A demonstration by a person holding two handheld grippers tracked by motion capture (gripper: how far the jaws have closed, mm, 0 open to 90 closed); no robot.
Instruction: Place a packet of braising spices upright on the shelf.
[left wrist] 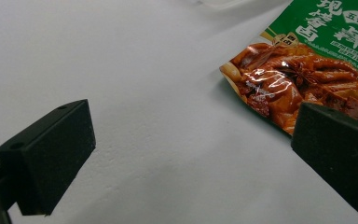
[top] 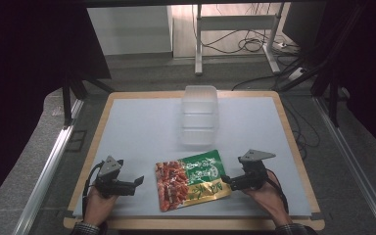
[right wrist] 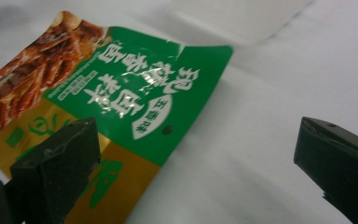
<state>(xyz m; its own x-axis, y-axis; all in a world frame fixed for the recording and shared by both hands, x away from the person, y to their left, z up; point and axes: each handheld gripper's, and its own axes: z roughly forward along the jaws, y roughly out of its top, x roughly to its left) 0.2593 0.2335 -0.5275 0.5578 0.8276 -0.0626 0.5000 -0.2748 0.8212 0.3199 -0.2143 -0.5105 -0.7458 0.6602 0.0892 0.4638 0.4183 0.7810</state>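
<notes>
I hold both tongs, left (top: 138,181) and right (top: 225,180), spread apart beside the ungrasped snack packet (top: 191,178) near the desk's (top: 142,127) front edge.

A green and gold snack pouch (top: 191,178) lies flat on the white table (top: 137,132), between the left gripper (top: 138,181) and right gripper (top: 223,179). A clear plastic container (top: 199,115) stands just beyond it.
</notes>
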